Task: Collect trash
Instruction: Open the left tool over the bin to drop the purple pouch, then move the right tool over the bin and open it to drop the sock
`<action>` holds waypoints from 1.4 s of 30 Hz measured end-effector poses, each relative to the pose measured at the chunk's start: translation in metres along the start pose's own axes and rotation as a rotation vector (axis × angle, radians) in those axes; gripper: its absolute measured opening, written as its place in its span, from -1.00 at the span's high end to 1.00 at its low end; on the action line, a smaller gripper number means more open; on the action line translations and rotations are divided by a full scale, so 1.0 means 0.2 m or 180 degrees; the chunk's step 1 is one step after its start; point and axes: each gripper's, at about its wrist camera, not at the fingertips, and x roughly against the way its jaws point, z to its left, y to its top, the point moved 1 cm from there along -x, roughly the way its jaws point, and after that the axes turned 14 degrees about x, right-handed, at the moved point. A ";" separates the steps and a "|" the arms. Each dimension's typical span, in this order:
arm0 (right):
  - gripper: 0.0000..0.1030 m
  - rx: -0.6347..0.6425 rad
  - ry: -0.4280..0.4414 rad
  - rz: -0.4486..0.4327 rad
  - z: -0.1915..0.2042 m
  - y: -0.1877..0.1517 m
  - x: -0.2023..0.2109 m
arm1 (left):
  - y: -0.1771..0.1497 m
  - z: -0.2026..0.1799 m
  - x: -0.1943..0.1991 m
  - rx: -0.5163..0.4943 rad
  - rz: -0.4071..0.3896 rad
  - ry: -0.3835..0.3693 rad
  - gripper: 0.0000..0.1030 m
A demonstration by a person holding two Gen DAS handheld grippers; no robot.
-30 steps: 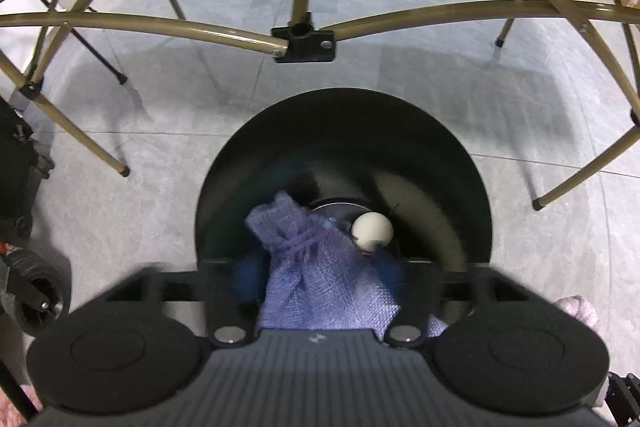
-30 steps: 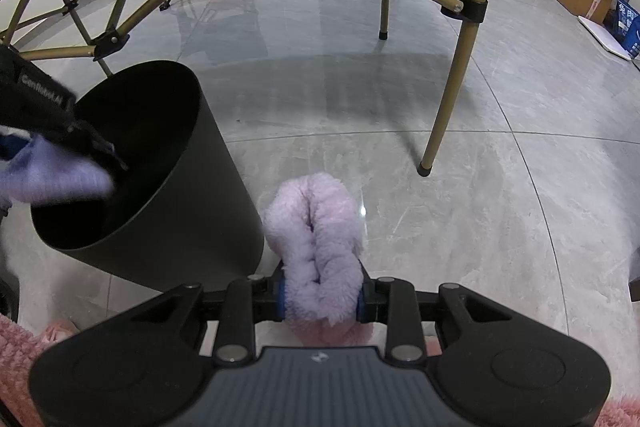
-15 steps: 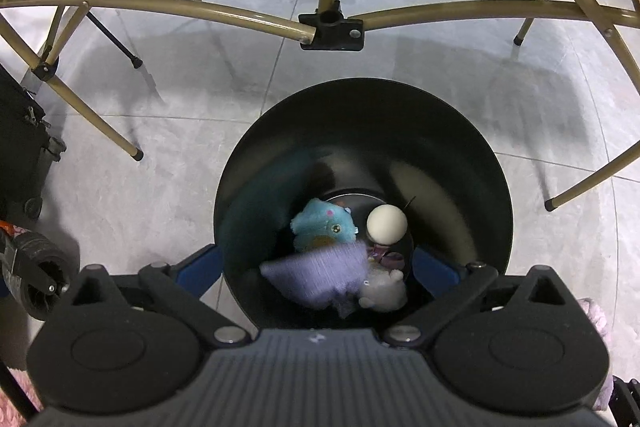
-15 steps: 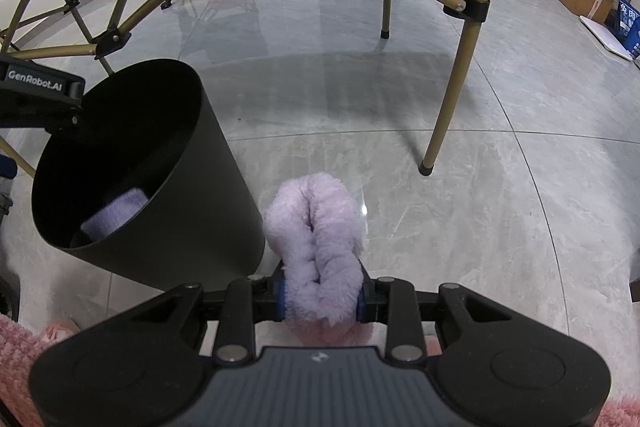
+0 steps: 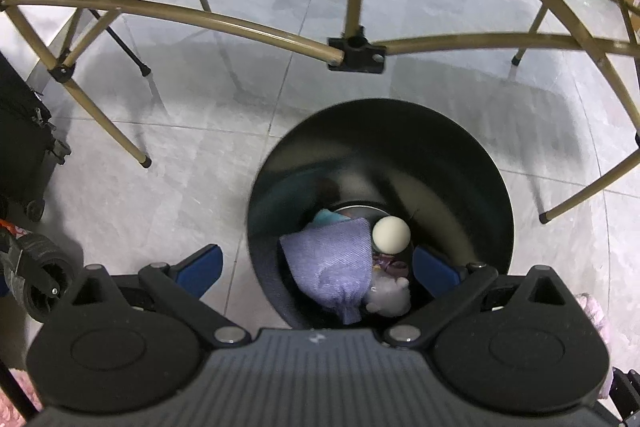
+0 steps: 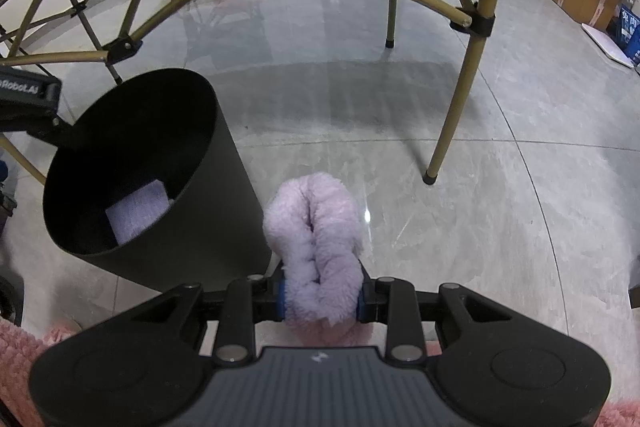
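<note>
Dropped purple pouch (image 5: 334, 263) now beside white ball (image 5: 391, 235), unseen from right wrist

Black bin (image 5: 460, 163), purple pouch (image 5: 332, 259), pink fluffy item (image 6: 316, 247).

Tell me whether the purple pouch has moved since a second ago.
Yes. The purple pouch was between the left hand-held gripper fingers above the black bin; now it lies inside, beside the white ball.

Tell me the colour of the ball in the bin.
Cream-white ball; the left wrist view shows it best.
</note>
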 end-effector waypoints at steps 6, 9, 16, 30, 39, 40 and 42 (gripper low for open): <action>0.45 0.0003 0.0001 -0.0088 0.04 0.04 0.04 | 0.02 0.11 0.06 0.0069 -0.0072 -0.0093 -1.00; 0.45 0.0014 0.0017 -0.0131 0.06 0.06 0.06 | 0.02 0.16 0.10 0.0101 -0.0115 -0.0141 -1.00; 0.44 0.0051 0.0077 -0.0270 0.14 0.14 0.12 | 0.04 0.28 0.17 0.0173 -0.0242 -0.0199 -1.00; 0.44 0.0268 0.0318 -0.0422 0.43 0.34 0.18 | 0.07 0.54 0.21 0.0362 -0.0392 -0.0141 -1.00; 0.44 0.0439 0.0427 -0.0384 0.63 0.43 0.15 | 0.09 0.73 0.20 0.0511 -0.0424 -0.0073 -1.00; 0.44 0.0448 0.0437 -0.0370 0.65 0.44 0.14 | 0.09 0.75 0.20 0.0529 -0.0426 -0.0066 -1.00; 0.44 0.0466 0.0458 -0.0336 0.68 0.45 0.12 | 0.09 0.79 0.20 0.0566 -0.0428 -0.0054 -1.00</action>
